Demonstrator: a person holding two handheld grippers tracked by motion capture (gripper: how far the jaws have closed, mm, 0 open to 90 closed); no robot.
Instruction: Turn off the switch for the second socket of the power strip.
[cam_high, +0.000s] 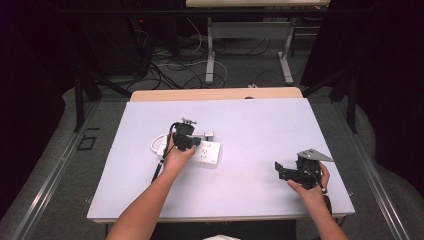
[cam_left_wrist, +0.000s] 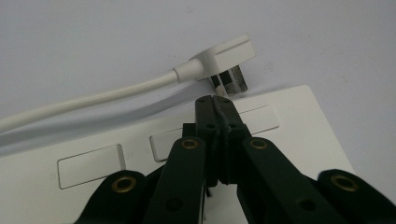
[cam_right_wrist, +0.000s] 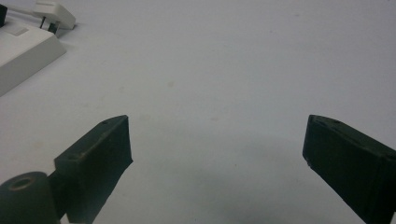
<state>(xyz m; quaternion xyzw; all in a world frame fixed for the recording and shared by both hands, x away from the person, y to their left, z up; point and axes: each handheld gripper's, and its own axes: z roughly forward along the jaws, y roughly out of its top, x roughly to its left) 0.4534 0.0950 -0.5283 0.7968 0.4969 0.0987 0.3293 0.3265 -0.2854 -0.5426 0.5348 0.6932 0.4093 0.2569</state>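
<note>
On the bench (cam_high: 250, 130), pale grey-white mat over a wood top whose edge shows at the far side; faint scuffs mid-surface. Left to right: left tool (cam_high: 186, 141) sits over the white power strip (cam_high: 210, 152) left of centre, jaws pressed together with nothing between them, tips just above the strip's top face. In the left gripper view the left tool (cam_left_wrist: 215, 99) points at the plug (cam_left_wrist: 226, 58), which lies on the mat just past the strip's edge, prongs toward the strip, white cord (cam_left_wrist: 93, 98) trailing off left. Right tool (cam_high: 281, 169) rests near the front right corner, well apart from the strip, jaws wide, bare mat between them. Room behind: dark curtains, grey floor, loose cables, legs of another table.
</note>
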